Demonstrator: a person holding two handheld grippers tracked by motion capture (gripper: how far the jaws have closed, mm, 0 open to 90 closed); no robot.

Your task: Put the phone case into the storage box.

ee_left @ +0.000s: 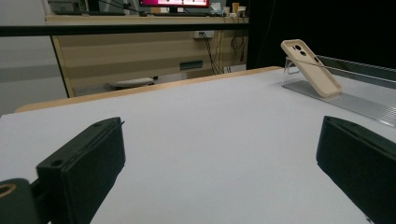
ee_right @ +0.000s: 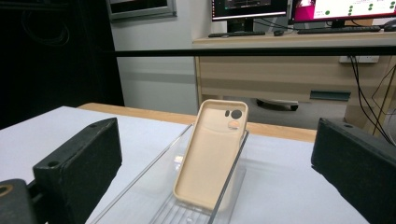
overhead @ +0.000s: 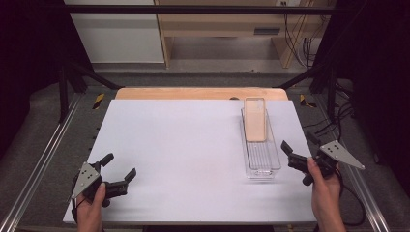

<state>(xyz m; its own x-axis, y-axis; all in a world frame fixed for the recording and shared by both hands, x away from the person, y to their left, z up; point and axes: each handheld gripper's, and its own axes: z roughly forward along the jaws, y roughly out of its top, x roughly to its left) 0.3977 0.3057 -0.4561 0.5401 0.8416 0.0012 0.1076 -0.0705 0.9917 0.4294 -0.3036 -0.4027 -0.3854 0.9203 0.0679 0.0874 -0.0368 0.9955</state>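
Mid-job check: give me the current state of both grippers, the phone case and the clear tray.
left gripper: open, holding nothing, low over the white table at its near left.
right gripper: open, holding nothing, just right of the tray's near end.
phone case: beige, tilted, leaning on the tray's far end, inner side facing up, untouched.
clear tray: flat on the table, near part bare.

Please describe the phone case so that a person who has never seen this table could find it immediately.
Look at the white table, on its right side, near the right gripper. A clear plastic tray lies there lengthwise. The phone case leans tilted at the tray's far end; it is beige, with camera cut-outs at its top, the only coloured object on the table.
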